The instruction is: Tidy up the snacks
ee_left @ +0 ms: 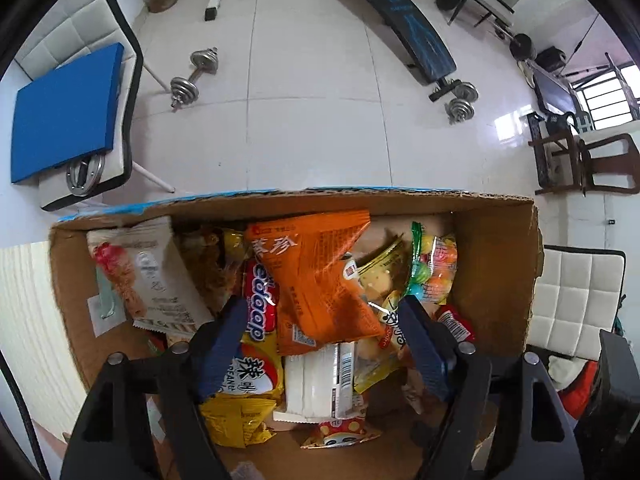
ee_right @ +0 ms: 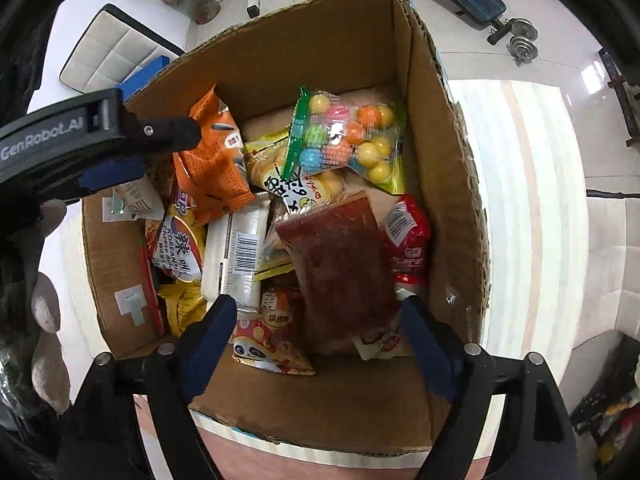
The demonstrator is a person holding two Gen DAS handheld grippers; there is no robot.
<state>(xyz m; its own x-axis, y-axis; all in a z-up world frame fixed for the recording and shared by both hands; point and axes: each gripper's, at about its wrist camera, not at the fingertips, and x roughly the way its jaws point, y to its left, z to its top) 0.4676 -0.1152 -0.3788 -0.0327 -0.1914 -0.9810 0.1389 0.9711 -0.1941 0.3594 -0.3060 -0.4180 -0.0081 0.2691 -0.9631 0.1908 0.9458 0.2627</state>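
An open cardboard box [ee_left: 496, 248] holds several snack packets; it also shows in the right wrist view [ee_right: 420, 128]. My left gripper [ee_left: 320, 316] is open inside the box, its fingers either side of an orange packet [ee_left: 320, 280] and a white packet [ee_left: 316, 380]. It shows from the side in the right wrist view [ee_right: 132, 152]. My right gripper [ee_right: 320, 316] is open over the box, above a dark red packet [ee_right: 340, 264]. A bag of coloured gum balls [ee_right: 348, 136] lies at the far side; it also shows in the left wrist view [ee_left: 434, 268].
The box stands on a pale wooden table [ee_right: 528, 200]. White padded chairs [ee_left: 576, 296] stand by it, one bearing a blue pad [ee_left: 64, 112]. Dumbbells [ee_left: 196, 76] and a sit-up bench [ee_left: 404, 20] lie on the tiled floor beyond.
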